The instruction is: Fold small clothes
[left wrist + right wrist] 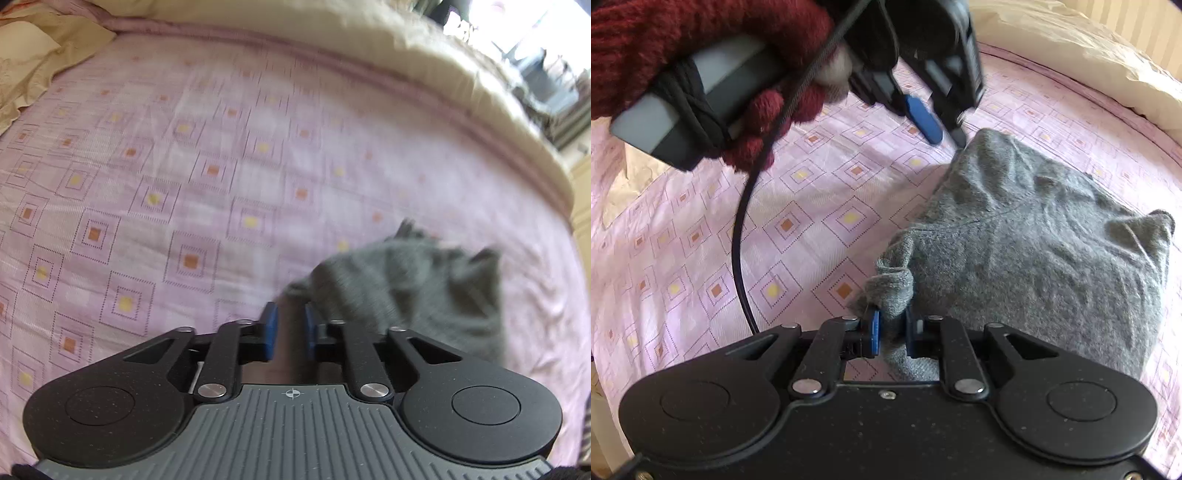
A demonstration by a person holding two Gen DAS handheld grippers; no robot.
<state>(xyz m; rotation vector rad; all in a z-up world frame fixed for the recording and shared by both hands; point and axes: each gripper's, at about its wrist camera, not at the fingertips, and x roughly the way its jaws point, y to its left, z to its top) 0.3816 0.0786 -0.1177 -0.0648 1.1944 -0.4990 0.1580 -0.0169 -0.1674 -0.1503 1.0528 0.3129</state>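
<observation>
At the lower centre of the right wrist view, the right gripper (891, 334) is clamped on a bunched fold of the grey garment (1034, 251); knit fabric fills the gap between its blue pads (874, 332) and hangs below them. The garment spreads from this grip toward the right and upper centre of the frame, crumpled, lying on the pink patterned bedsheet (798, 229).

At the upper centre of the same view, the left gripper (947, 127) points down at the garment's far corner. One blue finger and one dark finger tip are visible with a gap between them; the dark tip is at the fabric edge, and whether it touches cannot be told. A hand in a red knit glove (713, 55) holds this tool at the upper left, and a black cable (738, 236) loops down from it.

The left wrist view is motion-blurred. It shows the left gripper (290, 332) with its blue pads (269, 332) parted and nothing clearly between them; the grey garment (406, 288) lies to the right, beside the right pad.

Only the left wrist view shows the bedsheet (147, 166) extending bare across the left and centre, up to a cream quilt edge (369, 40) along the top. The right wrist view shows cream bedding (1071, 48) at the upper right.
</observation>
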